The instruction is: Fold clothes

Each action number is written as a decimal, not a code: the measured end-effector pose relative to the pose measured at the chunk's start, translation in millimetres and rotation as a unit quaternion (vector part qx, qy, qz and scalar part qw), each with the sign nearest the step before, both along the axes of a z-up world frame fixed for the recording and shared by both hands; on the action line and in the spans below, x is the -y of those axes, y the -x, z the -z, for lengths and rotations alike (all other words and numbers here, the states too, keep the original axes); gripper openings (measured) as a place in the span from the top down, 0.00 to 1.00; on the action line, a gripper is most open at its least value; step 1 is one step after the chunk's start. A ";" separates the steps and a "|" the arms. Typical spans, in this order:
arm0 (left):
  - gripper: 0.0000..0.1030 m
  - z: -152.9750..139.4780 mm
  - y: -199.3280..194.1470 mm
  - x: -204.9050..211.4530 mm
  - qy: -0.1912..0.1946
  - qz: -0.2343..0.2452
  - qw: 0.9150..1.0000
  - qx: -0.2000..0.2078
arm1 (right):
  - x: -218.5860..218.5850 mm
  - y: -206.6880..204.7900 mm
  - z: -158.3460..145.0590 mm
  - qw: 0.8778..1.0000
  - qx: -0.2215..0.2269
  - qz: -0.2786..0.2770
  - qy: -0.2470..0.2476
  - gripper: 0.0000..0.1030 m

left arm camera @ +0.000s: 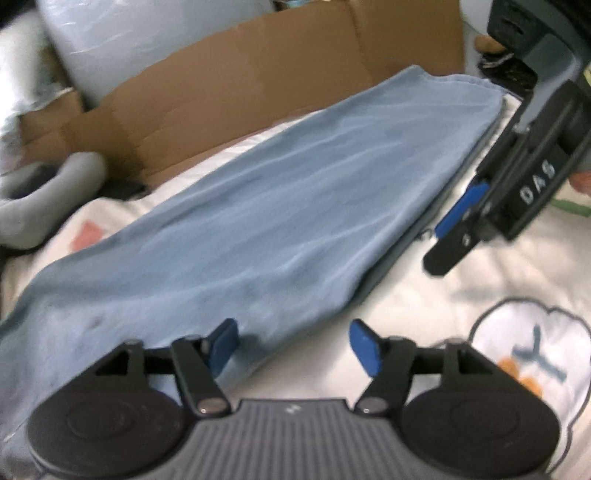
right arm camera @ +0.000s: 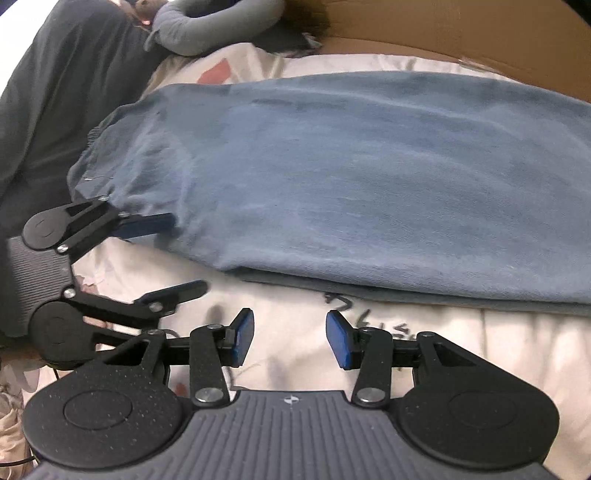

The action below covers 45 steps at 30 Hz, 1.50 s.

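Observation:
A folded blue garment (left arm camera: pixel 266 206) lies lengthwise on a white printed bedsheet (left arm camera: pixel 461 295). My left gripper (left arm camera: pixel 295 343) stands open at its near end, one finger over the cloth and the other over the sheet, with the garment's edge running between them unpressed. The right wrist view shows the same garment (right arm camera: pixel 369 177), with the left gripper (right arm camera: pixel 173 258) open at its gathered left corner. My right gripper (right arm camera: pixel 291 338) is open over bare sheet just in front of the folded long edge, nothing between its pads. From the left wrist view, the right gripper (left arm camera: pixel 448 236) sits beside the garment's right edge.
A flattened cardboard box (left arm camera: pixel 258 85) stands behind the garment. A grey neck pillow (left arm camera: pixel 48 192) lies at the far left, seen also as the neck pillow (right arm camera: pixel 214 26) at the top. A dark cloth heap (right arm camera: pixel 55 110) borders the sheet's left side. A pale plastic bag (left arm camera: pixel 129 33) sits behind.

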<state>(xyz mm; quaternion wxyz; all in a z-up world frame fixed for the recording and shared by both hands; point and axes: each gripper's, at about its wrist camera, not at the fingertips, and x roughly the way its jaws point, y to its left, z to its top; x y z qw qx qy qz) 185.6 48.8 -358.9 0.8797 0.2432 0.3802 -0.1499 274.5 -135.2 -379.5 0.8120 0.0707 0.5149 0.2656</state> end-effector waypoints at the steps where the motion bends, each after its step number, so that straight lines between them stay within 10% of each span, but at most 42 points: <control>1: 0.26 -1.5 3.9 -5.5 -0.005 -0.016 1.000 0.004 | -1.7 0.1 -1.0 1.000 0.001 -0.002 -0.001 0.54; 13: 0.22 -8.3 23.7 -53.0 -0.001 -0.155 0.988 0.010 | -35.9 -3.5 -3.0 0.999 -0.011 -0.036 -0.005 0.54; 23: 0.82 7.7 -3.1 -73.2 0.173 -0.217 0.959 -0.053 | -73.2 -10.9 -0.9 0.998 -0.016 -0.052 -0.009 0.55; 35: 0.82 -23.4 -5.7 -95.7 0.235 -0.242 0.941 0.008 | -94.4 -20.5 -7.7 0.999 0.020 0.010 -0.033 0.55; 45: 0.82 -30.8 -2.7 -111.4 0.209 -0.269 0.939 0.043 | -109.2 -34.9 16.0 0.991 -0.014 0.119 -0.053 0.55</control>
